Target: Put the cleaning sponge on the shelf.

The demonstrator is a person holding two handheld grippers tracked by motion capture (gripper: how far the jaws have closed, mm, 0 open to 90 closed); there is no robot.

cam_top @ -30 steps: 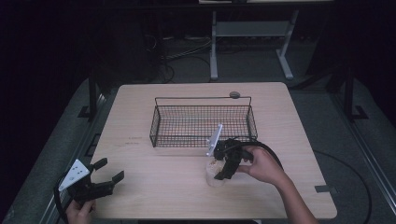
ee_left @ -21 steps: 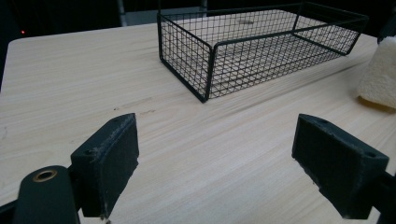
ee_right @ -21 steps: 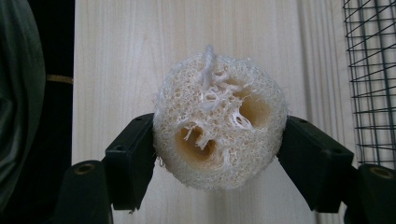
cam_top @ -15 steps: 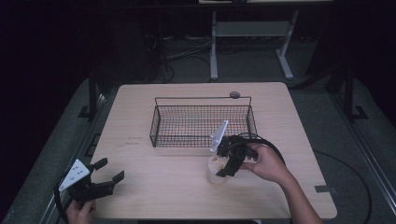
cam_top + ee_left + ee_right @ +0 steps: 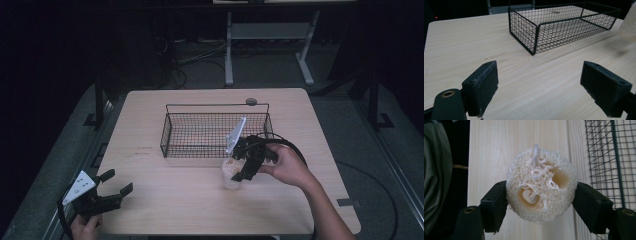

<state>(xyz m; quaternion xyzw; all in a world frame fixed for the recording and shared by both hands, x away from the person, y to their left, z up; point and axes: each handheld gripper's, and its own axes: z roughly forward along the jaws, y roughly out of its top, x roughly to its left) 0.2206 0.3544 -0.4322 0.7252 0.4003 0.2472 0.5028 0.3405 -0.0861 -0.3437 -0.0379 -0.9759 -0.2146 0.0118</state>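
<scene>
Jaws first, from your left: your left gripper (image 5: 107, 192) sits at the near left corner of the worktop (image 5: 150, 120), its jaws spread wide with nothing between them. In the left gripper view they frame bare wood, and the basket (image 5: 564, 27) stands well beyond them.

The wire basket (image 5: 216, 130) occupies the middle of the worktop, toward the far side. Its mesh floor looks bare as far as you can see.

To the right of that, your right gripper (image 5: 245, 165) is clamped on the loofah (image 5: 232, 170), just in front of the basket's near right corner. In the right gripper view the jaws press on opposite sides of the loofah (image 5: 541, 195), across its round body, with the open-pored end facing the camera and the basket mesh off to one side. Whether it touches the worktop or hangs just above it you cannot tell.

Expect the loofah to handle as a very light, dry, springy thing: a coarse fibre web with hollow channels, so it gives under pressure and will not slip much on the pads. Hold it as you do now, across the widest part of the body, firmly enough to dent it slightly. Avoid pinching the loose fibre tuft at its edge, which would probably let it swing or tear.
</scene>
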